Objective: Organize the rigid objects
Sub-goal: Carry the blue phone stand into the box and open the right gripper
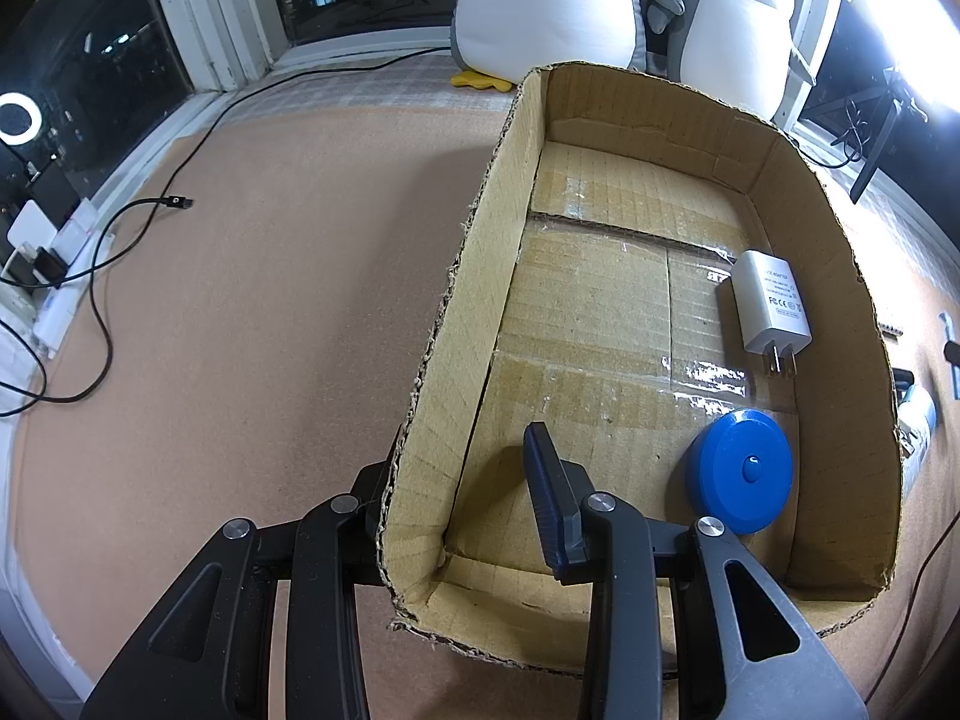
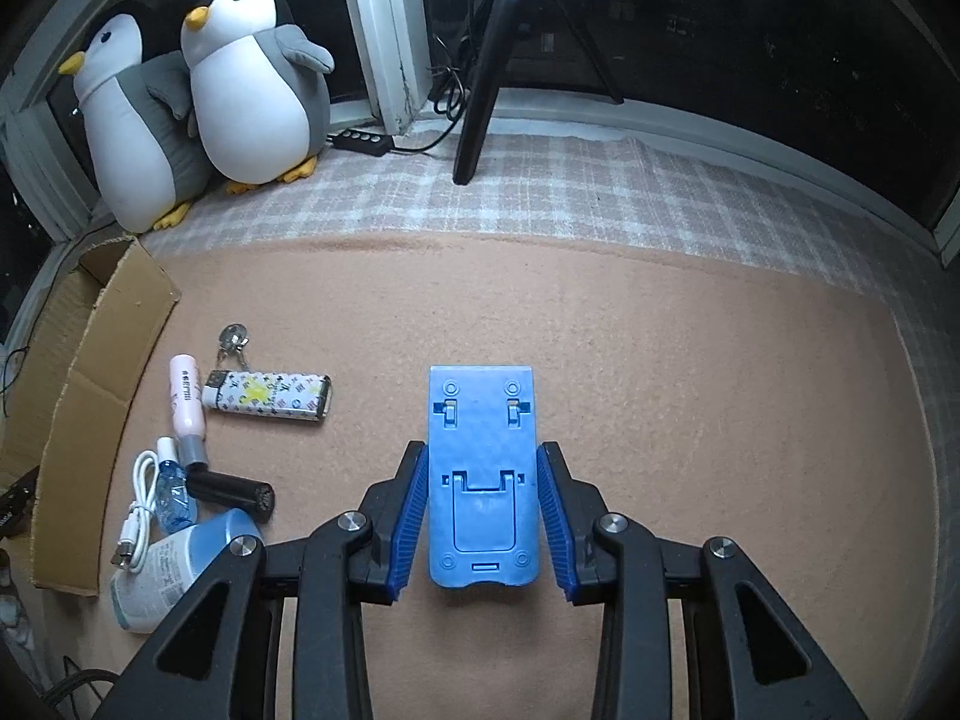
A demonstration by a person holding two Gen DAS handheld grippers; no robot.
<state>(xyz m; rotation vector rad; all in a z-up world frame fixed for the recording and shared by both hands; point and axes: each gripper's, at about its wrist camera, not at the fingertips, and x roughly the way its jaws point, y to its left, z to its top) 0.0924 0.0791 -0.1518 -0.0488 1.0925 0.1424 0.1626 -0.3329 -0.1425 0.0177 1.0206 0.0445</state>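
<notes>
1. Left wrist view: left gripper (image 1: 459, 480) straddling the near left wall of the cardboard box (image 1: 474, 276), one finger outside, one inside. Jaws well apart, not visibly pinching the wall; bracing the box, most likely.
2. Inside the box, counted: one white charger (image 1: 771, 306) by the right wall, one round blue tape measure (image 1: 741, 471) nearer the camera. Two items sorted so far.
3. Elsewhere here: one black cable (image 1: 120, 222) loose on the desk (image 1: 270, 300), two plush penguins (image 1: 735, 24) at the back.
4. Right wrist view: right gripper (image 2: 483, 516) down over one blue phone stand (image 2: 482, 474), flat on the desk, pads flanking both long edges. Jaws open, slim gaps either side, nothing gripped yet.
5. Step in hand, by the look of it: the pick of the stand. Next move calls for squeezing shut squarely, lifting, carrying left to the box.
6. Waiting pile beside the box, counted: one patterned lighter (image 2: 270, 399), one key ring (image 2: 233, 339), one pink tube (image 2: 187, 402), one black cylinder (image 2: 231, 491), one white cable (image 2: 137, 510), one small clear bottle (image 2: 174, 495), one larger blue bottle (image 2: 180, 570).
</notes>
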